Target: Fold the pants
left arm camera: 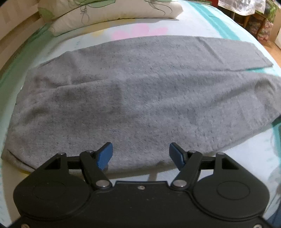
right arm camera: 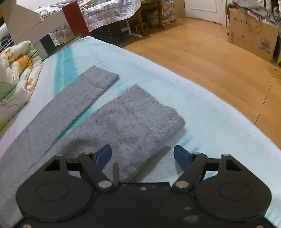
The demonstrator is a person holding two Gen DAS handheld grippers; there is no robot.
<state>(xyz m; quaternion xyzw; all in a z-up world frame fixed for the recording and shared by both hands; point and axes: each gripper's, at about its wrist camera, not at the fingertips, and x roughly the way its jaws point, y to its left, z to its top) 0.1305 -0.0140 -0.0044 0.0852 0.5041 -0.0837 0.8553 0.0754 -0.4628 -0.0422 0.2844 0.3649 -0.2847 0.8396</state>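
Note:
Grey pants (left arm camera: 140, 98) lie spread flat on the light blue bed sheet (left arm camera: 202, 22). In the left wrist view the waist end is at the left and the legs run to the right. My left gripper (left arm camera: 141, 154) is open and empty, just above the near edge of the pants. In the right wrist view the two legs (right arm camera: 108, 119) lie side by side, the far leg (right arm camera: 82, 94) flat, the near leg's hem end slightly bunched. My right gripper (right arm camera: 142, 157) is open and empty over the near leg's edge.
A floral pillow (left arm camera: 108, 12) lies at the head of the bed beyond the pants. A rolled floral quilt (right arm camera: 15, 73) sits at the left. The bed edge drops to a wooden floor (right arm camera: 219, 57) with a cardboard box (right arm camera: 252, 38) and a covered table (right arm camera: 105, 12).

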